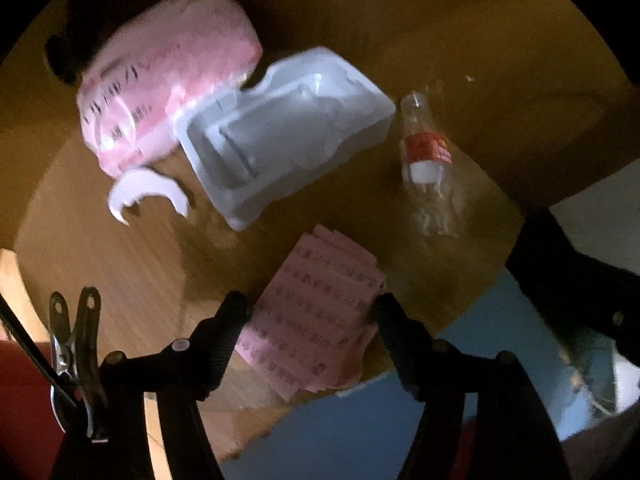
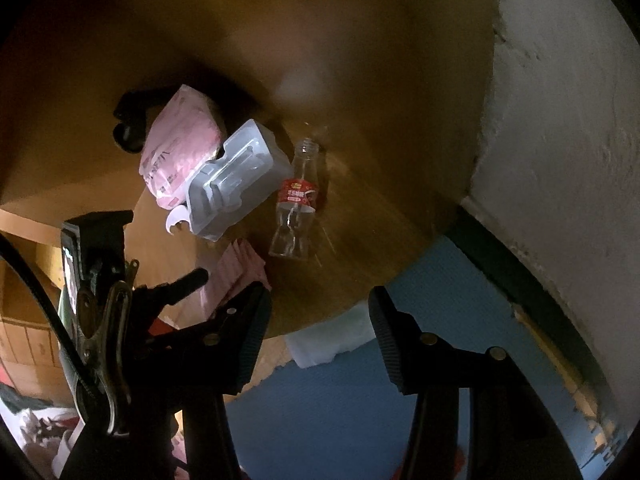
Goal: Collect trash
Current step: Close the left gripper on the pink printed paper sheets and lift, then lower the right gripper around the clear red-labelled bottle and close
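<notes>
While the round wooden surface [image 1: 132,272] carries all the trash, the largest piece on it is the pink plastic package [image 1: 160,92], lying at the far left with dark print on its wrapper. Touching its near edge is the white moulded plastic tray [image 1: 288,136], hollow side up and tilted across the middle of the surface. Just right of the tray, apart from it, lies the clear empty bottle [image 1: 428,168] with a red label, its open neck pointing away. Nearer, at the surface's edge, sits a stack of pink printed paper [image 1: 320,320], partly overhanging the blue floor [image 1: 340,432]. A small white curved scrap [image 1: 148,192] lies just beside the package and tray.

The left gripper [image 1: 310,316] hovers over the pink paper, its fingers [image 1: 228,328] spread apart and grasping nothing. The right gripper [image 2: 320,320] hangs off the surface's edge over the floor, fingers [image 2: 252,332] likewise released.
</notes>
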### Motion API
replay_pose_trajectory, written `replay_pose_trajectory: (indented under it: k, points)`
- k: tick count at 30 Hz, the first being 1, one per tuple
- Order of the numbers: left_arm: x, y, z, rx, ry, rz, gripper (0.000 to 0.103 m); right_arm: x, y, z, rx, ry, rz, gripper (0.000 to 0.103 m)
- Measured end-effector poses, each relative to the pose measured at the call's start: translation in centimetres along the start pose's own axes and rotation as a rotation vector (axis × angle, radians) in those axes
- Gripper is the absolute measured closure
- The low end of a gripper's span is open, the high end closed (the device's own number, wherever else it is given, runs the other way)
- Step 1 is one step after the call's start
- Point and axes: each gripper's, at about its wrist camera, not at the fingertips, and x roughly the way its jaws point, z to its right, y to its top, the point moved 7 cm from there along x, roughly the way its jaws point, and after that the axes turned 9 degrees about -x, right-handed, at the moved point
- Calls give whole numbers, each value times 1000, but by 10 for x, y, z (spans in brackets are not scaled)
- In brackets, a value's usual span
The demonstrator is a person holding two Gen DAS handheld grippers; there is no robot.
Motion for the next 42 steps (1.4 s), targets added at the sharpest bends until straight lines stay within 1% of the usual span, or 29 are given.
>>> replay_pose_trajectory:
  k: [1, 2, 3, 4, 6, 7, 9, 11, 12, 14, 17, 21, 24, 26, 29, 30, 33, 35, 37, 40, 42]
  points:
    - [1, -2, -2, -11, -16, -15, 30, 0, 0, 0, 1, -1, 1, 50]
    - [0, -2, -3, -12, -18, -4, 31, 0, 0, 0, 2, 0, 1, 50]
    - [0, -3, -2, 1, -8, 2, 30, 1, 0, -1, 2, 0, 0, 50]
    - [4, 8, 0, 16, 5, 4, 30, 1, 0, -1, 1, 1, -1, 50]
    - [4, 7, 3, 29, 21, 16, 30, 2, -1, -3, -5, 1, -4, 50]
    - [7, 6, 7, 27, 20, 18, 32, 2, -1, -4, -9, 0, -5, 50]
    - [10, 6, 14, 25, 19, 20, 38, 2, -1, -5, -10, -2, -6, 50]
    - [8, 6, 13, 20, 13, 27, 49, 3, 0, -6, -8, -1, -6, 50]
    - [7, 6, 12, 15, 10, 28, 51, 3, 0, -7, -9, -2, -7, 50]
    - [5, 5, 9, 6, 4, 31, 61, 5, 0, -8, -6, -6, -7, 50]
    - [-3, -1, -5, -11, -2, 30, 71, 8, 1, -10, 0, -8, -15, 50]
    - [-13, -4, -20, -84, -34, 24, 72, 15, 3, -13, 6, -13, -26, 50]
    - [-25, -5, -36, -165, -70, 19, 72, 21, 6, -18, -2, -31, -29, 50]
    - [-34, -6, -47, -211, -90, 23, 72, 24, 7, -16, 34, -38, -16, 50]
    - [-42, -11, -60, -236, -76, 27, 72, 34, 6, -14, 103, -25, -28, 50]
    - [-43, -10, -64, -245, -74, 23, 72, 36, 6, -15, 108, -30, -32, 50]
    - [-51, -12, -73, -302, -84, 6, 72, 43, 0, -24, 146, -22, -23, 50]
    - [-50, -11, -86, -343, -101, 0, 72, 50, -1, -30, 123, -56, -30, 50]
    - [-53, -10, -91, -368, -116, -4, 72, 55, 1, -35, 71, -127, -23, 50]
    - [-61, -11, -97, -386, -137, 5, 72, 62, 7, -39, 28, -193, -10, 50]
    - [-62, -6, -96, -390, -144, 8, 72, 68, 10, -41, 3, -242, 1, 50]
